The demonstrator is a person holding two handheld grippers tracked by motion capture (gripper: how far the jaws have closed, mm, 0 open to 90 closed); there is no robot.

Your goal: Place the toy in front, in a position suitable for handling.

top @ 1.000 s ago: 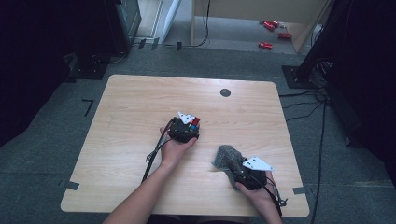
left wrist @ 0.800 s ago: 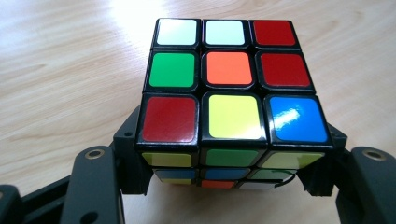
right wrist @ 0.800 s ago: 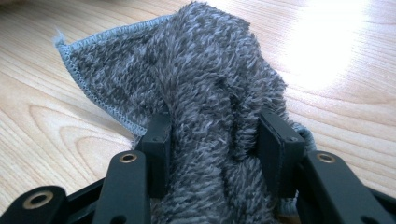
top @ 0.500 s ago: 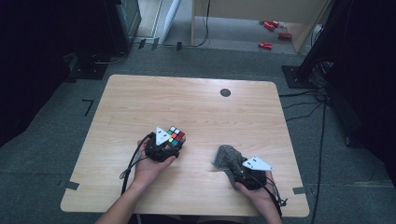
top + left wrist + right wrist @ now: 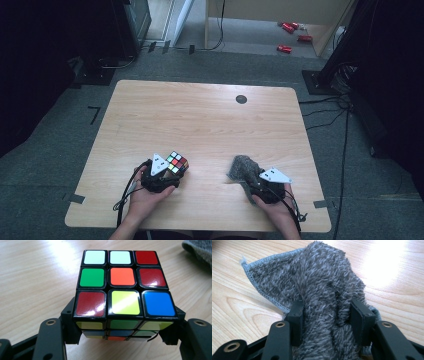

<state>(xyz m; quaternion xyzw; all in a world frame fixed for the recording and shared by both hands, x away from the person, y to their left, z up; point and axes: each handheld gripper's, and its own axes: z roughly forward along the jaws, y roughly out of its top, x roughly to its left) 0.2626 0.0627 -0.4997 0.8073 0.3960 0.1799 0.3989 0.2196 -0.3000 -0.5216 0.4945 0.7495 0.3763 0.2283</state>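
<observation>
Pale wood bench (image 5: 200, 120), lit from above, dark floor all round it. Near its front edge, left of centre, sits the puzzle cube (image 5: 177, 163), gripped by its lower layers in the left claw (image 5: 167, 175), whose jaws press its two opposite sides; in the left gripper view the cube (image 5: 122, 282) shows a scrambled top face, orange at the centre. It has no long axis to speak of; it sits level, with one corner turned toward the far side of the bench.

Well apart to the right, the grey fluffy cloth (image 5: 243, 169) lies bunched on the wood, and the right claw (image 5: 250, 186) is pinched narrowly on a fold (image 5: 324, 315) of it.

My guess is that the cube is about to be wiped. The next move would bring cube and cloth together, keeping both grips firm.
</observation>
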